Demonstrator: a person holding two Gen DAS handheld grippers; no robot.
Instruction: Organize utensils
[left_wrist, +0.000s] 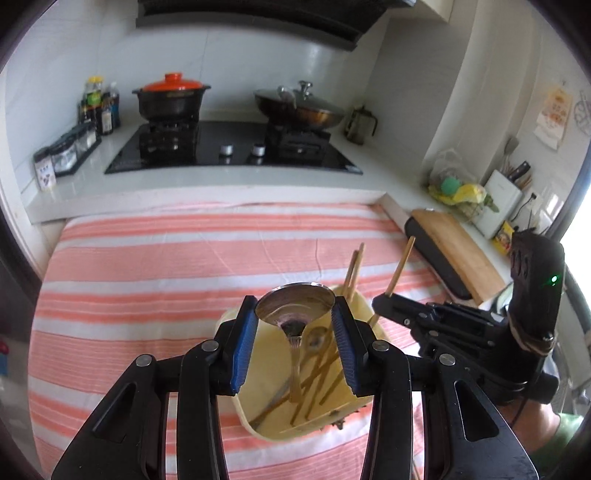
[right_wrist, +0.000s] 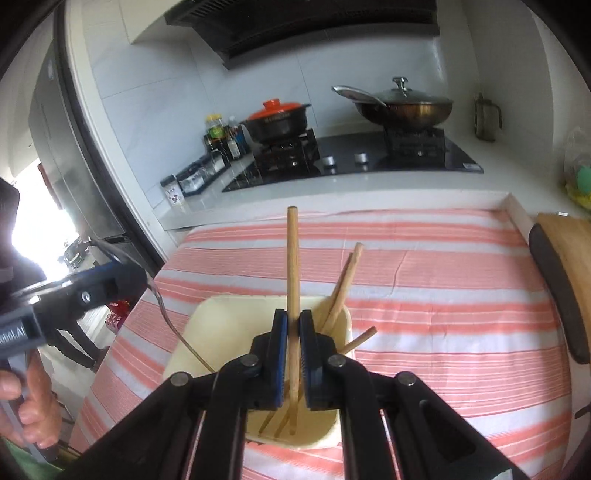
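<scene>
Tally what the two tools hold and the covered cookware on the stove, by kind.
spoon, in left tool: 1
chopstick, in right tool: 1
orange-lidded pot: 1
glass-lidded wok: 1
Total: 4

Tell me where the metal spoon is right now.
The metal spoon sits centre-low in the left wrist view, its bowl clamped between the left gripper's blue pads, handle hanging down into the cream tray on the striped cloth.
</scene>
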